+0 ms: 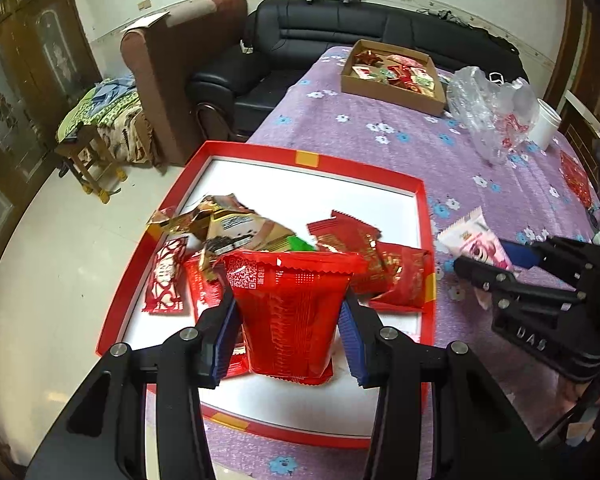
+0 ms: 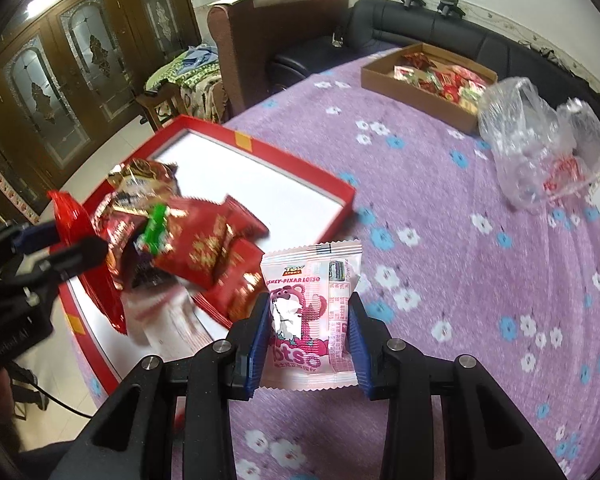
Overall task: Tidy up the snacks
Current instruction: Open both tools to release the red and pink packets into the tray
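Note:
My left gripper (image 1: pixel 288 328) is shut on a big red snack packet (image 1: pixel 290 312) and holds it above the red-rimmed white tray (image 1: pixel 364 168), which holds several red and gold packets (image 1: pixel 236 232). My right gripper (image 2: pixel 308 340) is shut on a pink Lotso packet (image 2: pixel 312 312), held above the purple tablecloth just right of the tray (image 2: pixel 300 172). The right gripper also shows in the left wrist view (image 1: pixel 500 268), with the pink packet (image 1: pixel 476 240). The left gripper shows at the left edge of the right wrist view (image 2: pixel 56 244), with the red packet (image 2: pixel 84 264).
A brown cardboard box (image 1: pixel 392 92) of mixed snacks sits at the far side of the table. A crumpled clear plastic bag (image 1: pixel 488 112) and a white cup (image 1: pixel 544 124) stand to the right. A black sofa (image 1: pixel 340 28) and brown armchair (image 1: pixel 172 64) stand behind.

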`<state>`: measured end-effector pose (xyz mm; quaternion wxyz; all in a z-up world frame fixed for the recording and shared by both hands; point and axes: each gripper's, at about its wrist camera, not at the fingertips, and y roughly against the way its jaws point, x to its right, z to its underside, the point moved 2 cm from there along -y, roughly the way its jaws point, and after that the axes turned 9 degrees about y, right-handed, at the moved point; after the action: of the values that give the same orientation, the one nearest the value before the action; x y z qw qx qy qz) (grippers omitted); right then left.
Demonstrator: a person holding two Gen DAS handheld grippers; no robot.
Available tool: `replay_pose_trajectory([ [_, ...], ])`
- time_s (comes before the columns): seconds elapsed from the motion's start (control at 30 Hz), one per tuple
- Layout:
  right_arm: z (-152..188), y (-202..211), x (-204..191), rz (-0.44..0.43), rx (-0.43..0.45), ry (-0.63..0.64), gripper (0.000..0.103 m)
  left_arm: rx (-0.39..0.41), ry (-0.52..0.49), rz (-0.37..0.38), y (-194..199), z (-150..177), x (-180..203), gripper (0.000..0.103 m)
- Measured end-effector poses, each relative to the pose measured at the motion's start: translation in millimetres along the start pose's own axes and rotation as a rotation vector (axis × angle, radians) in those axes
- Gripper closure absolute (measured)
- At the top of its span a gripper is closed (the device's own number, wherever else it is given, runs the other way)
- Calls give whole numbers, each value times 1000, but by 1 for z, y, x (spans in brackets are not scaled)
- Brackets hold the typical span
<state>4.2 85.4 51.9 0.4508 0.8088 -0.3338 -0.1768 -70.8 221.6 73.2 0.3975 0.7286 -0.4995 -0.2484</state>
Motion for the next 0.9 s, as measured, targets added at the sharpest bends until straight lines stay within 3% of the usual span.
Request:
replay_pose_trajectory([
  [0.47, -29, 0, -19, -16, 12, 46, 66, -5, 26, -7, -8, -2, -14, 59],
  [0.9, -54, -26, -40, -65, -55, 69, 64, -14, 51, -42, -31, -31, -45, 58],
])
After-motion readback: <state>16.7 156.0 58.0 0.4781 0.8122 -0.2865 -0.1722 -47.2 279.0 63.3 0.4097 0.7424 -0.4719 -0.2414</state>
